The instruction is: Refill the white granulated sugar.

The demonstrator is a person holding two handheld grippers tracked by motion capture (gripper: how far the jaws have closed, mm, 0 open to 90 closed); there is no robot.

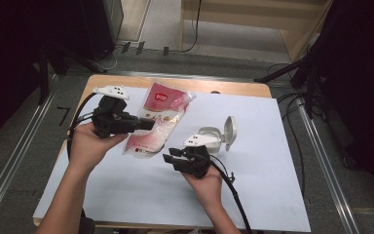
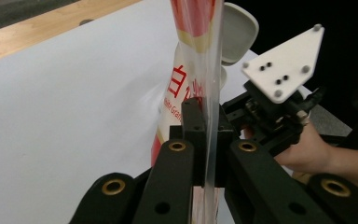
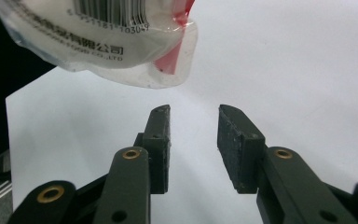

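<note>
L tool [image 1: 148, 124] is clamping the sugar pouch [image 1: 157, 119] by its side edge; in the left gripper view the jaws are pressing together on the clear seam of the pouch [image 2: 193, 70], w/ red print showing just above the pads. The pouch is hanging off that grip, lifted clear of the bench [image 1: 272, 161], over the far-left part of the white sheet, spout corner pointing twd the far edge, bottom end twd the person.

R tool [image 1: 171, 155] is sitting near the middle of the bench, a bit nearer the near edge, jaws apart w/ nothing btwn them. In the right gripper view the R tool [image 3: 193, 122] is pointing at the bottom of the pouch [image 3: 102, 42], which is hanging just above and ahead of the fingertips, barcode side showing; not touching it.

White container [image 1: 210, 137] is standing on the sheet just beyond the R tool, flip lid [image 1: 230, 130] standing open on its right side. Same lid [image 2: 237, 30] is showing behind the pouch in the left gripper view.
</note>
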